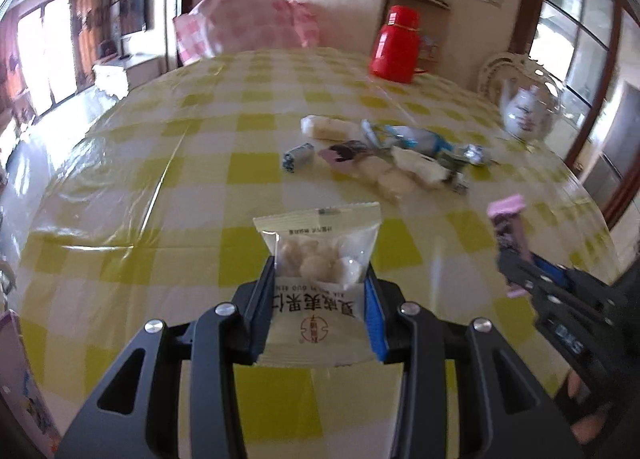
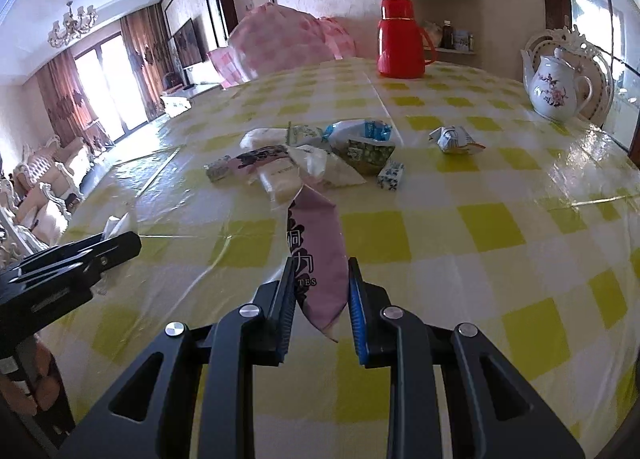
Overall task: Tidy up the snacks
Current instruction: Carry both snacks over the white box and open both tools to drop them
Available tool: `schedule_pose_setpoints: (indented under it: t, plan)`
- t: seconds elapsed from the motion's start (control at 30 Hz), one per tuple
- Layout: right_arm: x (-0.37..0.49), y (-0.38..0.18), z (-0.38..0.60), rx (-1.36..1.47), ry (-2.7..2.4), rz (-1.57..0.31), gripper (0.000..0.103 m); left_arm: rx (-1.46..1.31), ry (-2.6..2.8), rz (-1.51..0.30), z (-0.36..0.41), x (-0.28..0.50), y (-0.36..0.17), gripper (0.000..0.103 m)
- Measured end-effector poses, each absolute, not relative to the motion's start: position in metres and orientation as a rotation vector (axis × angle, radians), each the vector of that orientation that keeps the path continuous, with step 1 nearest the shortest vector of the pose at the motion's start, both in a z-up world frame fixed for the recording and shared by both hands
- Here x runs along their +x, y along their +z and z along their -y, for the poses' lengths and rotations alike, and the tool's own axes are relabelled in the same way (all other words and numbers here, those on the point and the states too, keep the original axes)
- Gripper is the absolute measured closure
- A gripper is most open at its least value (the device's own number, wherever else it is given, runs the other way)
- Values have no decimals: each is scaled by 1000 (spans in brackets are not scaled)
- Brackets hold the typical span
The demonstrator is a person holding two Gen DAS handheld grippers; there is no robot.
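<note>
Left tool [image 1: 320, 279]: clamped on a cream nut packet [image 1: 318, 259], pads pressing its two side edges, clear window facing up with pale round pieces inside. Packet is held above the near part of the counter [image 1: 120, 179], which wears a yellow-and-white check cover.

Right tool [image 2: 318, 287]: closed on a pink wrapper [image 2: 316, 251], a long flat sachet gripped near its lower end, the free end pointing toward the far pile.

Snack pile [image 2: 320, 155]: loose heap at the counter's middle, far of both tools; white, blue-printed and green-printed wrappers overlapping. One crumpled packet [image 2: 454, 141] lies apart to the right.

Other stock: red flask [image 2: 400, 39] at the far edge; white teapot [image 2: 556, 87] far right.

Handling, by judgement: both held items look light, soft and crinkly, with slick film that could slide between pads. Nut packet likely holds brittle pieces; grip across the sealed margins, not the filled window. Pink sachet seems limp; take it mid-length to stop it drooping. Pile items overlap, so pick an exposed edge or free end.
</note>
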State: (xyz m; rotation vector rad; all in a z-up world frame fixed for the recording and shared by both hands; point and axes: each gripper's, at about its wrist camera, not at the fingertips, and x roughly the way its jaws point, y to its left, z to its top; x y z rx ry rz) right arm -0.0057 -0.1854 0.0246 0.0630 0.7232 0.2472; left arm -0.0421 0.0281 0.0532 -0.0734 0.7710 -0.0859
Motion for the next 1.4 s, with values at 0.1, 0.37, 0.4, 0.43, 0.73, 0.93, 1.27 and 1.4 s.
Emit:
schedule_pose_setpoints:
  t: [0.1, 0.37, 0.4, 0.43, 0.73, 0.93, 1.27, 1.4]
  plan:
    - [-19, 24, 183, 78, 267, -717, 79, -4, -103, -758, -25, -64, 58, 63]
    - [-54, 28, 169, 119, 333, -702, 79, 113, -101, -756, -38, -106, 56, 63]
    - [-58, 28, 166, 122, 343, -703, 79, 120, -100, -755, -41, -110, 56, 63]
    - [-63, 26, 163, 127, 359, -708, 79, 129, -100, -755, -44, -114, 56, 63]
    - [-102, 23, 128, 147, 445, -719, 78, 191, -77, -744, -75, -157, 54, 63]
    - [-124, 26, 97, 146, 507, -729, 78, 194, -72, -753, -98, -180, 54, 63]
    - [-165, 40, 39, 56, 614, -720, 78, 204, 0, -773, -154, -223, 49, 63]
    - [-184, 43, 7, 4, 672, -723, 78, 188, 36, -787, -183, -235, 46, 63]
